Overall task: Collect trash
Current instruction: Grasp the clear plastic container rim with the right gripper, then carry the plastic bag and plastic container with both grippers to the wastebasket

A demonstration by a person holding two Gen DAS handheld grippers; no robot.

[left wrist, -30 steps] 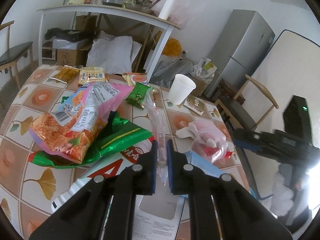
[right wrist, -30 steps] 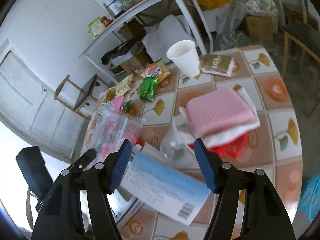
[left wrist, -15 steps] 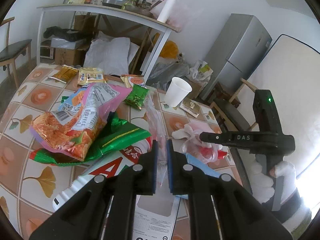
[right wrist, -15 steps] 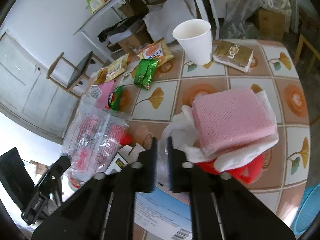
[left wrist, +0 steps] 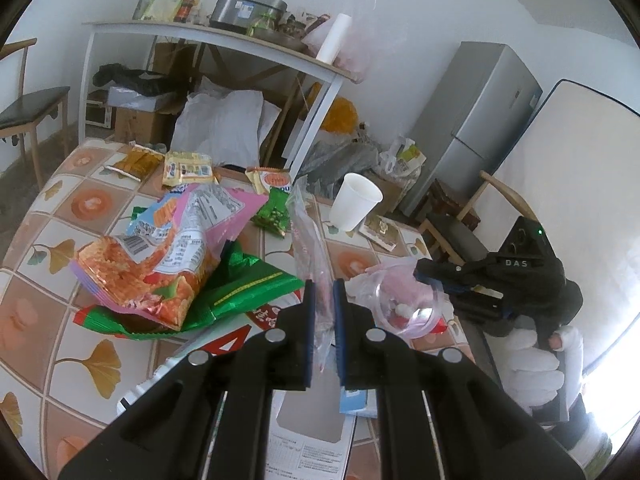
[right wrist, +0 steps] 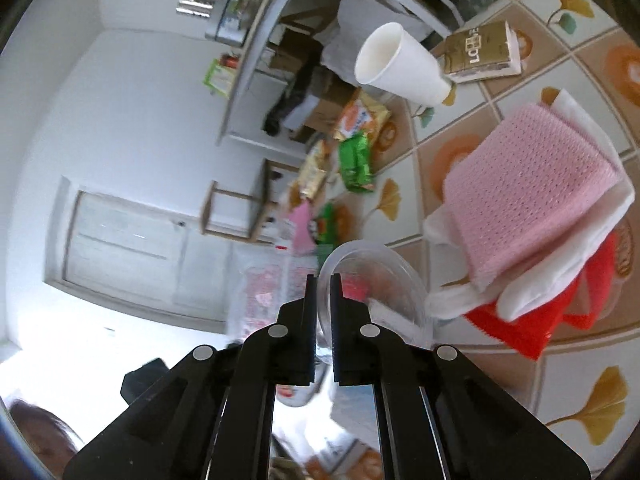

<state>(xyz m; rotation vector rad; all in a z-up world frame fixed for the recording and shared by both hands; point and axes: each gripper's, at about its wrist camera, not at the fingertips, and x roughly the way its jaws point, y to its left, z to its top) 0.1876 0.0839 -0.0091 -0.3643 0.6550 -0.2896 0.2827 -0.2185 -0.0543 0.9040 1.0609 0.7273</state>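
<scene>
The left gripper [left wrist: 322, 292] is clamped on a clear plastic bag [left wrist: 308, 236], which stands up thin between the pads and runs toward the upper middle of the left wrist frame; its long axis is nearly vertical there. The right gripper [right wrist: 324, 284] has its pads closed on the rim of a clear plastic cup [right wrist: 384, 280]; the cup lies just ahead of the fingers, its round mouth swung to the right of centre in the right wrist frame. In the left view that cup [left wrist: 404, 300] sits lower right of centre, just beside the bag, so the right hand is plainly the nearer one to carry it across; the move turns on bringing the cup's mouth leftward to the bag's opening, though where that opening is I cannot tell. Close by on the right are a pink cloth [right wrist: 532, 196] and a red wrapper [right wrist: 560, 320]; the snack packets [left wrist: 172, 264] crowd the left; the table [left wrist: 40, 308] shows bare tiles lower left, the freest room.
</scene>
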